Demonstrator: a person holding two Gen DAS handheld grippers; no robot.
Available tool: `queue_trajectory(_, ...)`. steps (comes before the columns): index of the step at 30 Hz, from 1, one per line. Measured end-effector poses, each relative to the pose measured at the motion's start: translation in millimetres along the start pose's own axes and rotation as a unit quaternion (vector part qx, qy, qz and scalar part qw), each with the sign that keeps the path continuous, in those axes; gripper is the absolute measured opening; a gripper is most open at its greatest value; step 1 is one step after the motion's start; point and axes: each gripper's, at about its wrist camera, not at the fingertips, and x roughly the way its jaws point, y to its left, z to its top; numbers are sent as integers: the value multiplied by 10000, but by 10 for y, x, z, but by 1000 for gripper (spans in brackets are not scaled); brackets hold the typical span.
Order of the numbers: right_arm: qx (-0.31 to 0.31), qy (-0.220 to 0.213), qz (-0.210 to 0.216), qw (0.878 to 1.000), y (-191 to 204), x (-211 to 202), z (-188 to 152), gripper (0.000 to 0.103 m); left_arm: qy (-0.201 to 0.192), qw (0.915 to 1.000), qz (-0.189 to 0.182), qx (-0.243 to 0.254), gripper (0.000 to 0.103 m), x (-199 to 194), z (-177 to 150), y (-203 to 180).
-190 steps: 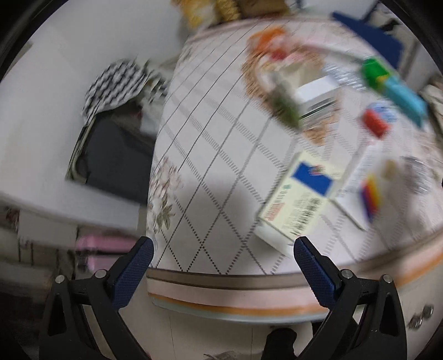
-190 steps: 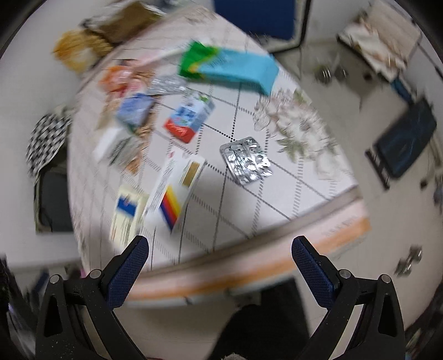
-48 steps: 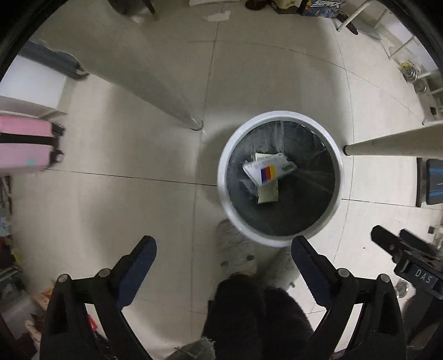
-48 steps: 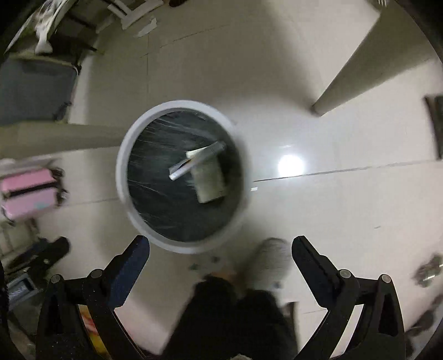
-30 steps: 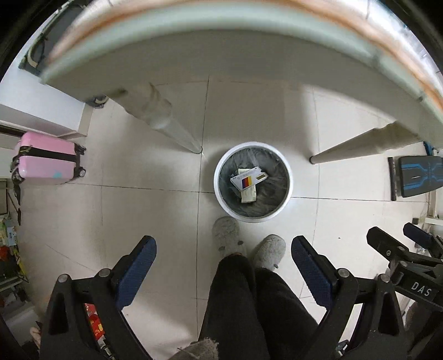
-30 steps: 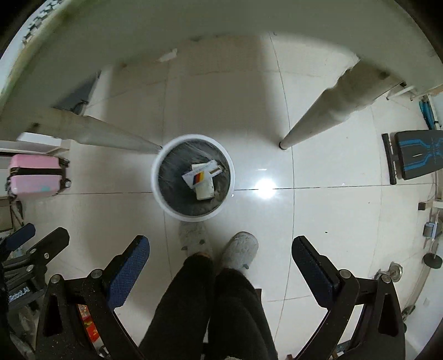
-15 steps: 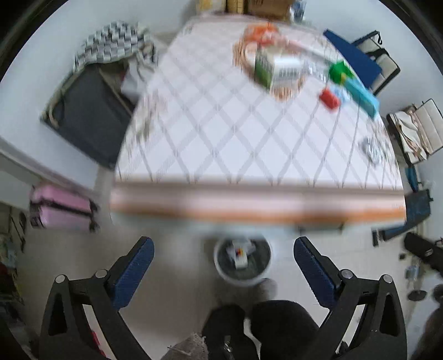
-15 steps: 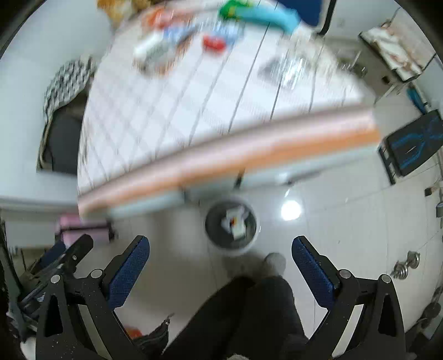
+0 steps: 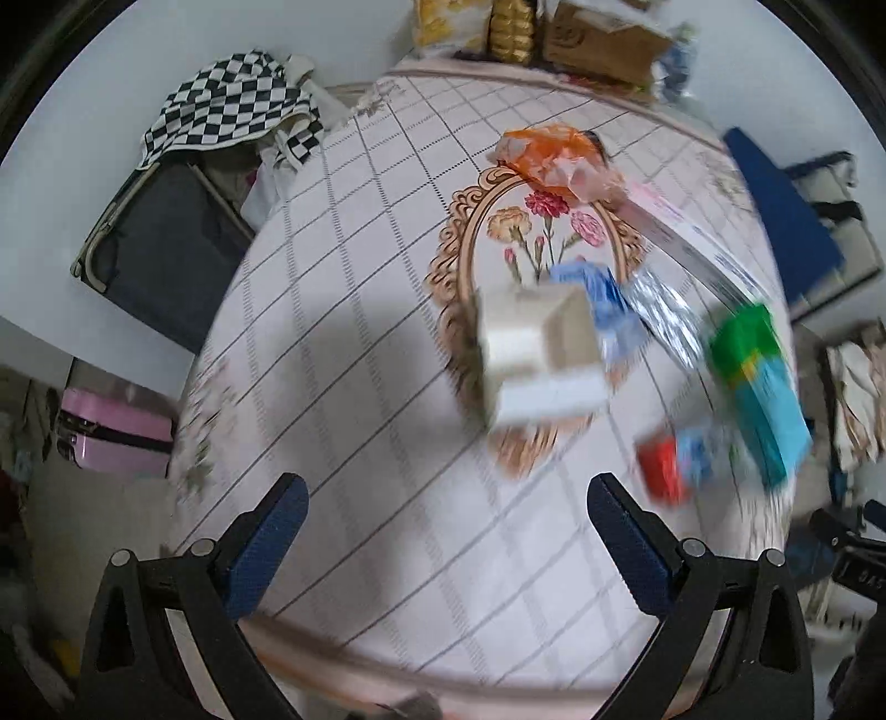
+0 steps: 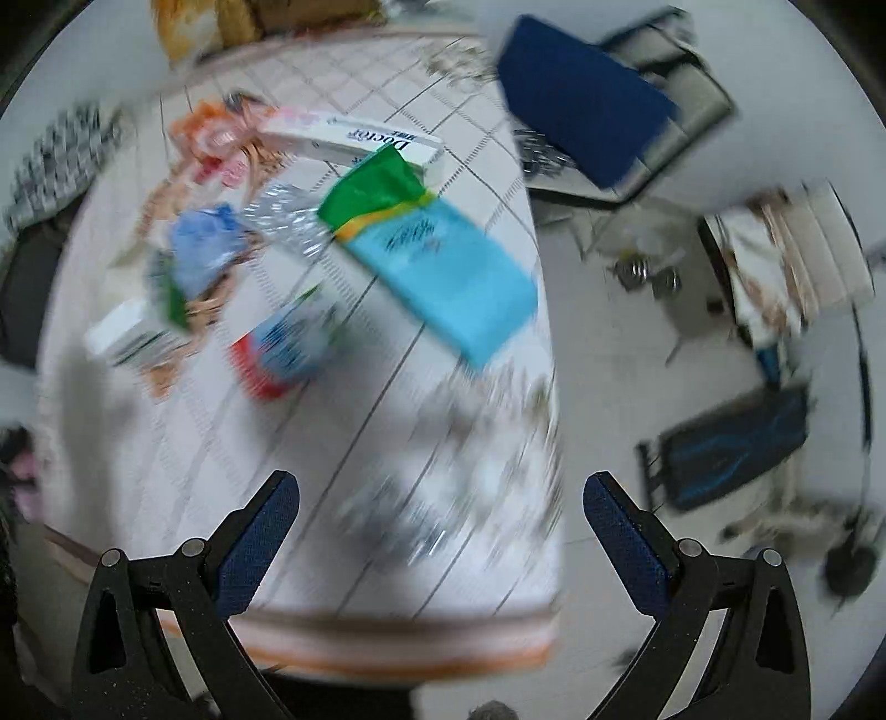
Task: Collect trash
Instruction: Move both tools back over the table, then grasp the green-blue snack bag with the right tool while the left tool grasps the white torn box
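Both views look down on a round table (image 9: pixel 354 399) with a checked floral cloth, partly blurred. On it lie a white carton box (image 9: pixel 540 357), a blue wrapper (image 9: pixel 606 302), a foil blister pack (image 9: pixel 662 310), a green-and-cyan packet (image 9: pixel 761 382), a red-and-blue small box (image 9: pixel 673 462), an orange wrapper (image 9: pixel 548 152) and a long white box (image 9: pixel 686 243). My left gripper (image 9: pixel 446 531) is open and empty above the table's near part. My right gripper (image 10: pixel 440 523) is open and empty over the table's near right edge (image 10: pixel 548 443). The packet (image 10: pixel 437 260) and red-and-blue box (image 10: pixel 282 346) also show there.
A dark suitcase (image 9: pixel 166 249) with a checkered cloth (image 9: pixel 227 108) stands left of the table. A pink suitcase (image 9: pixel 113 435) is lower left. A blue chair (image 10: pixel 587 97) and a dark bench (image 10: pixel 736 443) are on the floor at the right. Boxes (image 9: pixel 603 33) sit behind the table.
Both grippers have risen from the bin under the table and moved forward over the tabletop. The bin and the person's legs have left both views. Both grippers stay open and empty.
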Motion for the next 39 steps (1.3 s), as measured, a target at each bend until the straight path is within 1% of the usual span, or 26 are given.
queue_trajectory(1, -241, 111, -57, 9996, -6, 127, 231, 103, 63, 10000, 49, -11, 103, 49, 71, -72)
queue_trajectory(3, -738, 313, -220, 9965, 31, 401, 650, 103, 278, 9994, 161, -103, 103, 266, 235, -207)
queue_trajectory(5, -1290, 452, -345, 9900, 128, 688, 967, 103, 471, 9985, 187, -215, 103, 465, 383, -257)
queue_trajectory(8, -1903, 658, -446, 9785, 244, 1065, 1314, 103, 677, 9970, 189, -314, 103, 678, 527, -300)
queue_trajectory(10, -2062, 818, -245, 9748, 300, 1262, 1452, 103, 844, 9956, 139, -382, 103, 832, 617, -304)
queue_trajectory(12, -1959, 910, -27, 9764, 313, 1390, 1564, 103, 1012, 9940, 99, -416, 102, 988, 681, -306)
queue_trajectory(14, -1747, 957, 127, 9799, 307, 1489, 1649, 103, 1082, 9931, 86, -436, 102, 1074, 717, -299)
queue_trajectory(15, -1613, 952, 217, 9821, 300, 1515, 1674, 103, 1089, 9931, 85, -431, 96, 1099, 728, -289)
queue_trajectory(16, -1502, 961, 304, 9835, 290, 1531, 1685, 99, 1080, 9932, 68, -422, 83, 1109, 733, -286)
queue_trajectory(18, -1328, 946, 475, 9855, 279, 1534, 1683, 96, 1145, 9927, 52, -387, 71, 1139, 727, -287)
queue_trajectory(20, -1244, 928, 566, 9863, 275, 1522, 1680, 92, 1104, 9932, -17, -375, 60, 1121, 700, -279)
queue_trajectory(21, -1198, 903, 635, 9866, 267, 1505, 1672, 90, 1078, 9935, -46, -359, 46, 1111, 697, -282)
queue_trajectory(22, -1149, 883, 689, 9871, 260, 1482, 1662, 85, 1064, 9937, -50, -341, 34, 1092, 691, -280)
queue_trajectory(23, -1113, 867, 721, 9874, 253, 1459, 1643, 80, 1034, 9941, -64, -330, 27, 1070, 680, -274)
queue_trajectory(24, -1033, 850, 810, 9877, 234, 1423, 1626, 79, 995, 9945, -107, -320, 13, 1041, 661, -253)
queue_trajectory(25, -980, 834, 858, 9880, 221, 1397, 1610, 77, 974, 9947, -97, -315, 5, 1020, 650, -236)
queue_trajectory(29, -763, 709, 1039, 9891, 183, 1264, 1556, 72, 815, 9963, -87, -249, 2, 891, 604, -174)
queue_trajectory(31, -609, 609, 1152, 9896, 149, 1170, 1523, 72, 750, 9968, -115, -234, 1, 799, 576, -172)
queue_trajectory(35, -326, 433, 1386, 9889, 67, 956, 1492, 71, 486, 9986, -152, -157, 1, 545, 543, -146)
queue_trajectory(37, -230, 311, 1480, 9882, 62, 835, 1481, 71, 379, 9985, -315, -220, 1, 444, 547, -109)
queue_trajectory(39, -155, 227, 1549, 9875, 25, 747, 1434, 71, 315, 9968, -575, -449, 3, 427, 566, 8)
